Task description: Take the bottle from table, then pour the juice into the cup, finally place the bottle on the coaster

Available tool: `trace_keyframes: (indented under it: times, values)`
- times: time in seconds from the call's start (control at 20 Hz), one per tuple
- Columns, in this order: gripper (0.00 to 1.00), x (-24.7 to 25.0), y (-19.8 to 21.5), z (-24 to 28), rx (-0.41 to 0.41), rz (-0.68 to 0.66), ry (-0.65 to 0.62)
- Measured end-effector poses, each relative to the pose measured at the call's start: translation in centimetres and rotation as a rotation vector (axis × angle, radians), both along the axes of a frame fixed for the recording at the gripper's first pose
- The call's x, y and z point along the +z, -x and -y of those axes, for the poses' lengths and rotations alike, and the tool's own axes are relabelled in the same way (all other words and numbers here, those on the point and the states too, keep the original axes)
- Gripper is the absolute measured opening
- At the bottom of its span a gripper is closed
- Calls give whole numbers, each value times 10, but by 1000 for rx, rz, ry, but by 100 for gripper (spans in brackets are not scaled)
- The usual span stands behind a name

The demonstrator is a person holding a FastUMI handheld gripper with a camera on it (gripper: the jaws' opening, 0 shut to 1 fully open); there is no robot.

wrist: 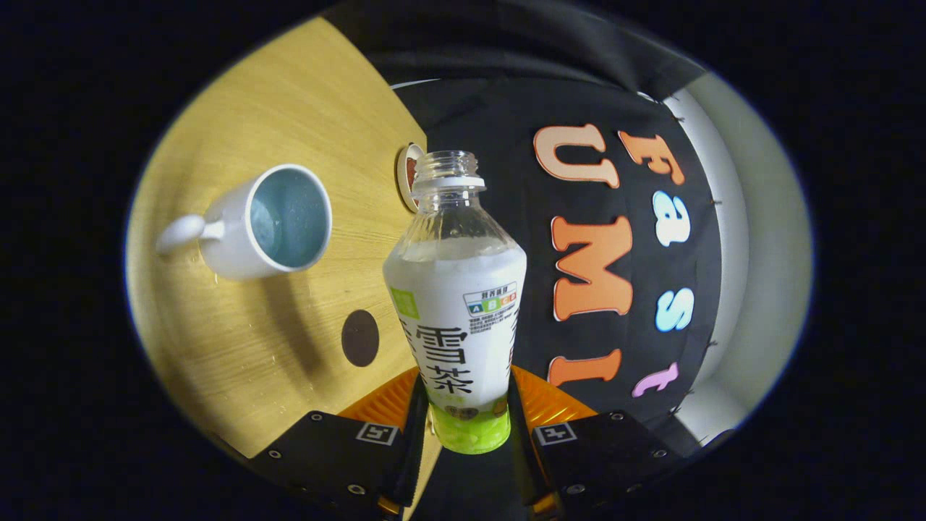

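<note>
Between the gripper [466,416] fingers, pressed tight: the bottle [459,304].

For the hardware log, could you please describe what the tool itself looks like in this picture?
The tool has two flat black body plates, each carrying a small square black-and-white marker and several round screws along its edges. Ribbed orange panels sit behind the plates. No cables are visible.

The bottle [457,304] held fast between the tool [466,427] fingers is clear glossy plastic, its neck transparent and its body wrapped in a smooth printed label. The cup [253,224] looks like glazed white ceramic with a soft sheen, resting on a counter [239,340] of pale, matt wood grain. Behind hangs matt black cloth [499,116], lightly creased.
</note>
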State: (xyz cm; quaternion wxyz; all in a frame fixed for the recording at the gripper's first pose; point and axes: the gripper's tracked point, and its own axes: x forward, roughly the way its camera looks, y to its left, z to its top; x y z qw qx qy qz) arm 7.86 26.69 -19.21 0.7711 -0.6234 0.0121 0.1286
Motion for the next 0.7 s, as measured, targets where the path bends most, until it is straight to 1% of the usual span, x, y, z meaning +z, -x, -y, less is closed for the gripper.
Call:
trace_keyframes:
  times: [0.15,0.25,0.35,0.55,0.7]
  values:
    - [54,3,0,-2,-15,-55,-192]
    - [54,1,-2,-6,-22,-122,-345]
    - [54,1,-3,-3,-38,-169,-468]
    - [54,5,-22,3,-76,-220,-664]
    - [54,-1,-42,9,-105,-291,-851]
